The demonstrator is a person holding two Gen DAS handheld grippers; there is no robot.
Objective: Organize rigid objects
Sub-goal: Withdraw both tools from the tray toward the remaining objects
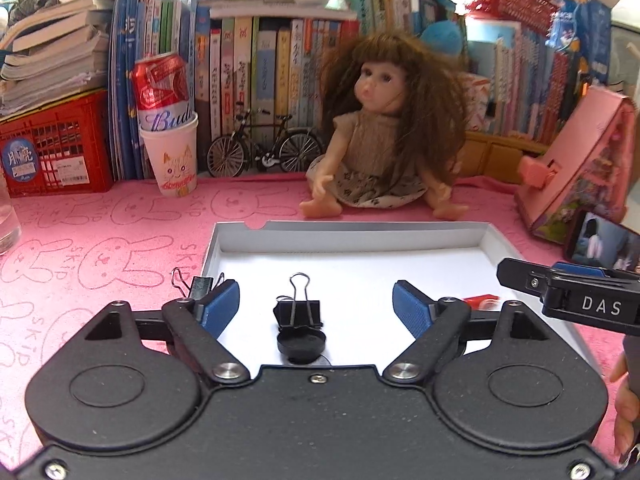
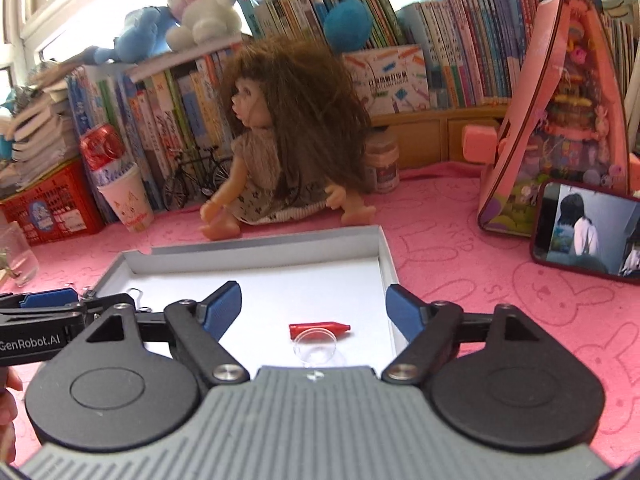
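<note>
the left gripper [image 1: 316,304] stands released over the near part of the white tray [image 1: 348,238], a black binder clip [image 1: 298,312] and black round cap [image 1: 301,345] lying on the tray floor between its spread jaws. the right gripper [image 2: 314,306] is also released, above a red crayon [image 2: 320,329] and clear disc [image 2: 315,347] at the tray's near right. a doll [image 1: 380,136] sits just beyond the far rim.

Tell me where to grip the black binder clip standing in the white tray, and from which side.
Grip the binder clip across its black body, probably from above, a pad on each flat face. It stands upright in the tray with its wire handle pointing up; the thin loop would likely slip or swing. The left gripper is open in front of it.
</note>
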